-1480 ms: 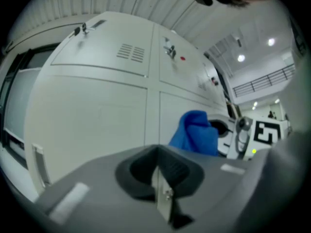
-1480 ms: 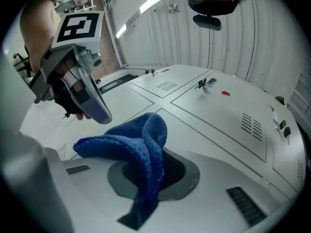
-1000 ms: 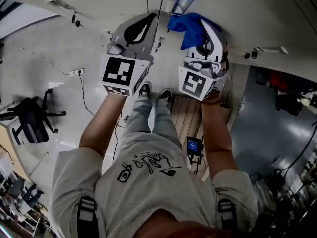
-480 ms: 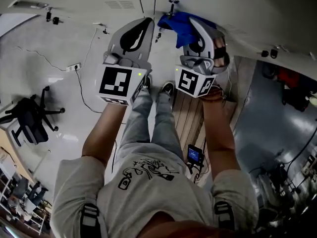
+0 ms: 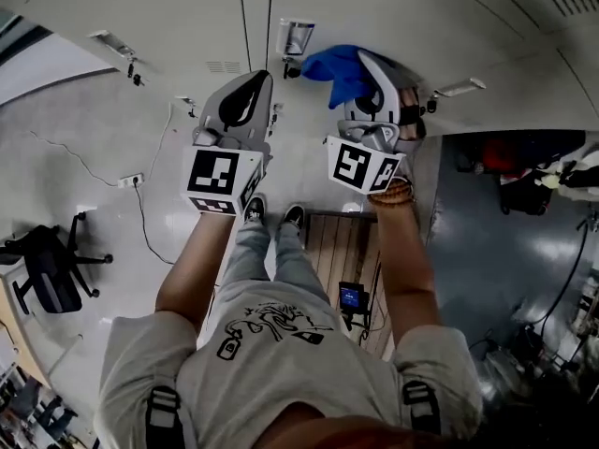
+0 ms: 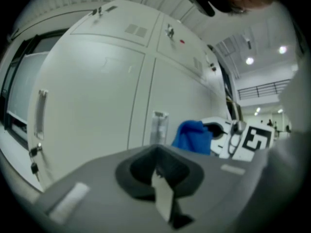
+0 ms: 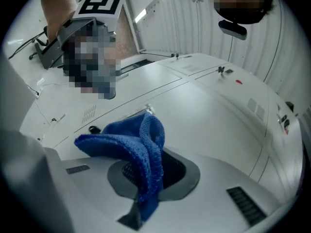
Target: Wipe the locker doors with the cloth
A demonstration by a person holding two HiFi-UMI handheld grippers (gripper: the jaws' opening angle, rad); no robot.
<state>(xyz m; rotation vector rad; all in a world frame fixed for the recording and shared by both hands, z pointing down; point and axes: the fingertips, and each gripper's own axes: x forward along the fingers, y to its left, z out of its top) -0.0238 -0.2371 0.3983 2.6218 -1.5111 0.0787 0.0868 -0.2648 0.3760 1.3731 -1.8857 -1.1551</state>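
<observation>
White locker doors (image 5: pixel 187 17) fill the top of the head view. A blue cloth (image 5: pixel 335 64) is bunched against a door, just right of a small clear holder (image 5: pixel 298 37). My right gripper (image 5: pixel 372 75) is shut on the cloth; in the right gripper view the cloth (image 7: pixel 131 149) droops out of the jaws over the pale door (image 7: pixel 214 110). My left gripper (image 5: pixel 251 90) is held up beside it, to the left, shut with nothing in it. From the left gripper view I see the locker doors (image 6: pixel 97 96), the cloth (image 6: pixel 192 135) and the right gripper's body beyond it.
A person's legs and shoes stand on a wooden board (image 5: pixel 351 241) below the lockers, with a small lit device (image 5: pixel 351 297) on it. A black office chair (image 5: pixel 47 269) stands at left, a cable (image 5: pixel 140 204) crosses the floor, and dark clutter (image 5: pixel 524 176) sits at right.
The head view has swung so more of the locker fronts shows. The cloth in the right gripper now sits beside the clear holder rather than below it. The left gripper stays alongside.
</observation>
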